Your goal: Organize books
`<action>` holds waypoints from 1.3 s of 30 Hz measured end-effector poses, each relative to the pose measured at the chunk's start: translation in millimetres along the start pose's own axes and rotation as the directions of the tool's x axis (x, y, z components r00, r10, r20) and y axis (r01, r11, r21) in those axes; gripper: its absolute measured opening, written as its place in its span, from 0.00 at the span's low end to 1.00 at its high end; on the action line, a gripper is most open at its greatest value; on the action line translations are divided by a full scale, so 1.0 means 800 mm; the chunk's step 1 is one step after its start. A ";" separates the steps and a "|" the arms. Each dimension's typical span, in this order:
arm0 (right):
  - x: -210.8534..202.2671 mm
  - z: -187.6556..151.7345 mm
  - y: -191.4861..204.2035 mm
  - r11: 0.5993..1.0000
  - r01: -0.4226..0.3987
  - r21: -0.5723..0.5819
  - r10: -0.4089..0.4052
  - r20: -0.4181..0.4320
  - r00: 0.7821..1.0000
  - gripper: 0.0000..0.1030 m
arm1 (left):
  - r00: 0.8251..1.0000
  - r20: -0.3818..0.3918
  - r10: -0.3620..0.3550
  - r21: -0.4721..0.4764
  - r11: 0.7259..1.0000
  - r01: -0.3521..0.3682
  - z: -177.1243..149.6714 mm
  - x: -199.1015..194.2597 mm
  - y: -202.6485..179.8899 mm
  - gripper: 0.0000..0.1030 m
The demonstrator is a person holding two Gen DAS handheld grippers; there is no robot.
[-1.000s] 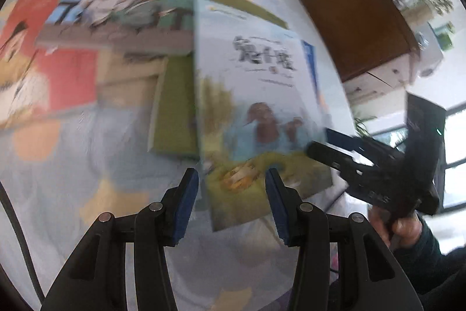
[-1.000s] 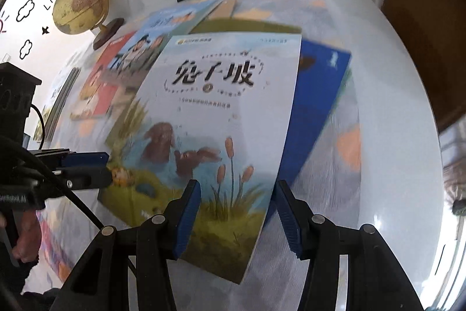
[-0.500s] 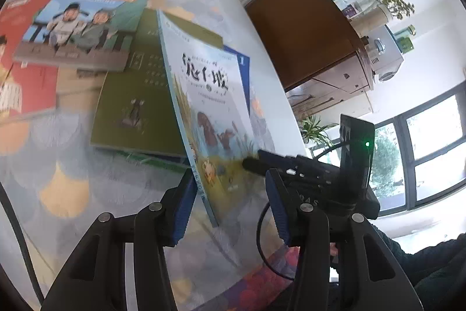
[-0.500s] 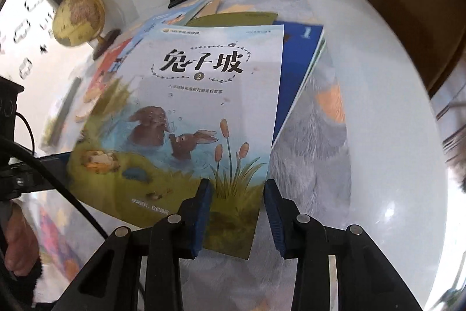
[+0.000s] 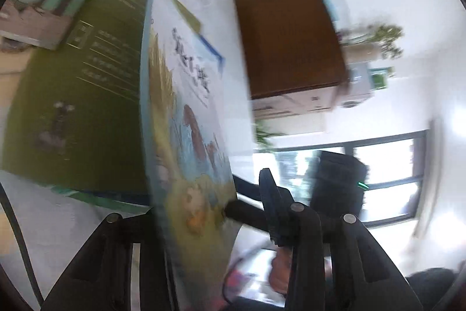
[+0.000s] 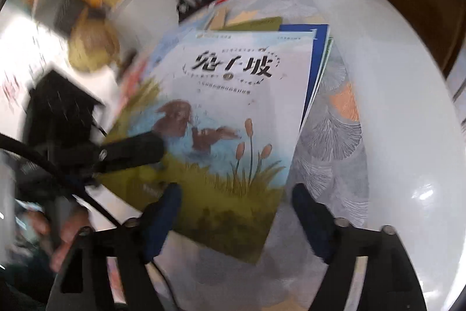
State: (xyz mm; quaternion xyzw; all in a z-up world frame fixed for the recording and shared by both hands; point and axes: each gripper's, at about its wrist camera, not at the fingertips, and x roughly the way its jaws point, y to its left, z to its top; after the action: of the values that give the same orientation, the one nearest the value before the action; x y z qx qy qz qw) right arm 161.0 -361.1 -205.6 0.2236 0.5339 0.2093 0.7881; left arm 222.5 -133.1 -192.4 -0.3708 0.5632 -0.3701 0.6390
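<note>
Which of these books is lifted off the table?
The rabbit picture book, tilted up and pinched in the left claw; the green book lies flat.

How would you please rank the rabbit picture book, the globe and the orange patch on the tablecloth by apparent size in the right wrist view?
1. Rabbit picture book, largest, though nearest the camera.
2. Globe, blurred.
3. Orange patch, smallest.

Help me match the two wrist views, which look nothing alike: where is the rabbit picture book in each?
Left wrist: rabbit picture book stands edge-on down the centre.
Right wrist: its full cover fills the centre.
Shared landmark: the green book beneath it, only a corner in the right view.
</note>
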 end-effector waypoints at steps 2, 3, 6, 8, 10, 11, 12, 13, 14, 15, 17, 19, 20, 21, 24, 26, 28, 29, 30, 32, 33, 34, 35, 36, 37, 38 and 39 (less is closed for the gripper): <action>-0.002 0.006 -0.025 0.981 -0.142 0.132 0.140 0.028 0.990 0.77 | 0.997 -0.004 -0.072 -0.047 0.996 0.072 0.005 -0.004 0.006 0.34; 0.000 0.008 -0.036 0.959 -0.208 0.191 0.202 0.047 0.978 0.76 | 0.995 -0.007 -0.100 -0.060 0.993 0.099 0.007 -0.004 0.008 0.34; 0.007 0.010 -0.050 0.909 -0.323 0.264 0.308 0.097 0.946 0.38 | 0.999 -0.018 -0.033 -0.050 0.998 0.032 0.006 -0.008 0.010 0.34; 0.010 0.014 -0.044 0.933 -0.272 0.236 0.260 0.082 0.962 0.30 | 0.991 -0.038 0.127 -0.001 0.992 -0.127 0.004 0.002 -0.002 0.34; 0.012 0.017 -0.027 0.973 -0.174 0.149 0.167 0.060 0.984 0.25 | 0.940 -0.034 0.339 0.076 0.939 -0.336 -0.002 0.009 -0.008 0.34; 0.013 0.019 -0.014 0.991 -0.105 0.086 0.101 0.047 0.994 0.24 | 0.903 -0.023 0.429 0.127 0.897 -0.423 -0.007 0.013 -0.013 0.34; 0.014 0.021 -0.006 0.996 -0.075 0.046 0.073 0.042 0.996 0.20 | 0.884 -0.011 0.468 0.158 0.873 -0.461 -0.012 0.015 -0.018 0.34; 0.015 0.023 0.003 0.999 -0.043 0.003 0.043 0.031 0.999 0.19 | 0.877 -0.005 0.481 0.172 0.864 -0.473 -0.015 0.016 -0.020 0.34; 0.015 0.023 0.011 0.999 -0.007 -0.039 0.008 0.029 1.000 0.19 | 0.869 0.002 0.494 0.182 0.855 -0.486 -0.018 0.018 -0.023 0.34; 0.015 0.022 0.019 0.996 0.025 -0.081 -0.023 0.033 0.999 0.19 | 0.863 0.015 0.504 0.193 0.846 -0.497 -0.020 0.021 -0.028 0.34; 0.014 0.021 0.033 0.982 0.085 -0.169 -0.078 0.050 0.996 0.19 | 0.849 0.047 0.526 0.234 0.820 -0.522 -0.028 0.022 -0.039 0.34; 0.010 0.016 0.048 0.963 0.127 -0.240 -0.114 0.068 0.991 0.19 | 0.836 0.074 0.543 0.272 0.796 -0.541 -0.038 0.020 -0.051 0.34; 0.008 0.014 0.056 0.951 0.145 -0.274 -0.128 0.077 0.989 0.19 | 0.830 0.085 0.551 0.287 0.785 -0.550 -0.037 0.018 -0.059 0.34; 0.007 0.012 0.065 0.938 0.159 -0.309 -0.139 0.086 0.987 0.19 | 0.825 0.095 0.557 0.300 0.774 -0.557 -0.041 0.016 -0.064 0.34; -0.002 0.002 0.083 0.905 0.174 -0.387 -0.145 0.103 0.984 0.19 | 0.819 0.123 0.561 0.306 0.763 -0.569 -0.054 0.002 -0.080 0.35; -0.002 0.001 0.097 0.894 0.157 -0.421 -0.126 0.100 0.987 0.19 | 0.821 0.142 0.553 0.292 0.769 -0.569 -0.059 -0.011 -0.083 0.35; -0.003 -0.001 0.109 0.883 0.137 -0.449 -0.105 0.096 0.990 0.19 | 0.821 0.161 0.547 0.283 0.772 -0.570 -0.064 -0.023 -0.082 0.35; -0.003 -0.003 0.117 0.877 0.131 -0.463 -0.098 0.094 0.991 0.19 | 0.821 0.176 0.544 0.279 0.772 -0.571 -0.068 -0.034 -0.084 0.35; -0.003 -0.005 0.125 0.870 0.129 -0.476 -0.095 0.094 0.991 0.19 | 0.821 0.183 0.541 0.279 0.772 -0.571 -0.068 -0.043 -0.081 0.35; -0.003 -0.008 0.148 0.855 0.132 -0.502 -0.091 0.105 0.990 0.19 | 0.821 0.207 0.531 0.274 0.774 -0.570 -0.073 -0.062 -0.083 0.35; -0.003 -0.009 0.159 0.849 0.134 -0.511 -0.088 0.113 0.990 0.19 | 0.821 0.226 0.524 0.268 0.777 -0.569 -0.075 -0.077 -0.084 0.35; -0.003 -0.010 0.173 0.842 0.135 -0.522 -0.083 0.122 0.989 0.19 | 0.821 0.237 0.520 0.263 0.779 -0.569 -0.077 -0.088 -0.083 0.35; -0.003 -0.012 0.182 0.839 0.134 -0.528 -0.079 0.126 0.989 0.19 | 0.819 0.251 0.517 0.257 0.780 -0.571 -0.080 -0.106 -0.079 0.35; -0.001 -0.012 0.198 0.833 0.130 -0.537 -0.071 0.130 0.989 0.19 | 0.816 0.263 0.515 0.250 0.780 -0.573 -0.080 -0.124 -0.075 0.35; 0.003 -0.012 0.215 0.828 0.125 -0.547 -0.061 0.133 0.989 0.19 | 0.811 0.279 0.515 0.237 0.781 -0.578 -0.080 -0.143 -0.071 0.35; 0.008 -0.012 0.230 0.822 0.119 -0.556 -0.052 0.134 0.990 0.19 | 0.803 0.298 0.516 0.224 0.780 -0.584 -0.081 -0.164 -0.067 0.35; 0.013 -0.012 0.245 0.816 0.112 -0.567 -0.042 0.136 0.990 0.19 | 0.796 0.314 0.518 0.212 0.779 -0.591 -0.084 -0.184 -0.061 0.35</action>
State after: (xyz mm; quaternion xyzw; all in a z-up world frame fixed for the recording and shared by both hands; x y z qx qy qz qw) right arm 137.7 -194.9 -103.8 -0.0333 0.4078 0.3145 0.8566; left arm 139.6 -28.0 -89.5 -0.1275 0.5041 -0.1977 0.8310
